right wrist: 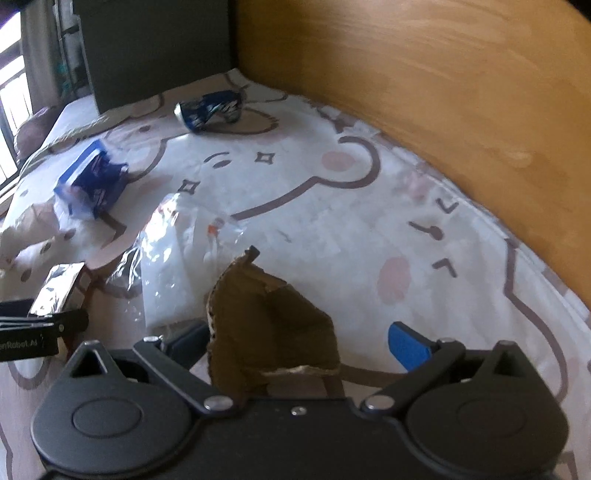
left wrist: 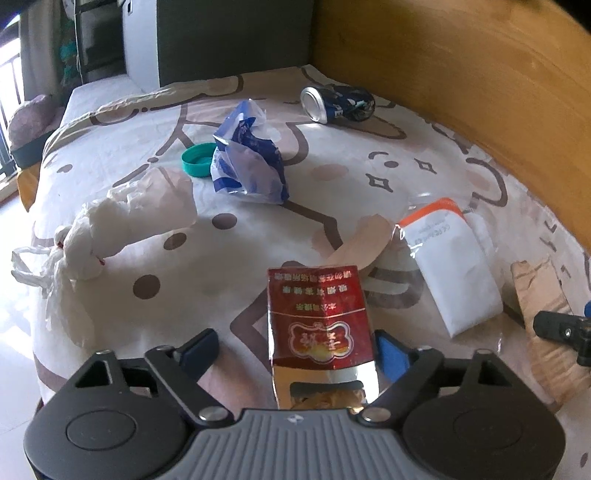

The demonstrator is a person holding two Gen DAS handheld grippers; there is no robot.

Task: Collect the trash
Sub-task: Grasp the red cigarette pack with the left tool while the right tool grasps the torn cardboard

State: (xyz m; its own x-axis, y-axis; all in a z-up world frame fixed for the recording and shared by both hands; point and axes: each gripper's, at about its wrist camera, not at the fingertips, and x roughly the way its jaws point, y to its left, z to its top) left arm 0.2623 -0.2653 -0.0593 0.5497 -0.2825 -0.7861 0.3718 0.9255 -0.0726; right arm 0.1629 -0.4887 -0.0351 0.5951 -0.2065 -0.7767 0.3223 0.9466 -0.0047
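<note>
Trash lies on a bed with a cartoon-print sheet [left wrist: 332, 177]. A red cigarette pack [left wrist: 319, 321] stands between the fingers of my left gripper [left wrist: 299, 350], which is open around it; the right pad is close to it and the left pad is apart. A torn brown cardboard piece [right wrist: 269, 325] rises between the fingers of my right gripper [right wrist: 299, 343], which is open, with the left finger beside the cardboard. A crushed blue can [left wrist: 338, 103], a blue-white plastic bag [left wrist: 251, 158], a teal cap [left wrist: 197, 158], a white tied bag [left wrist: 122, 229] and a clear packet with white contents [left wrist: 450, 262] lie around.
A wooden headboard [left wrist: 480, 92] runs along the right side of the bed. A dark cabinet [left wrist: 229, 33] stands at the far end. A tan insole-shaped piece [left wrist: 362, 247] lies behind the pack. The right gripper's tip [left wrist: 565, 332] shows at the left wrist view's right edge.
</note>
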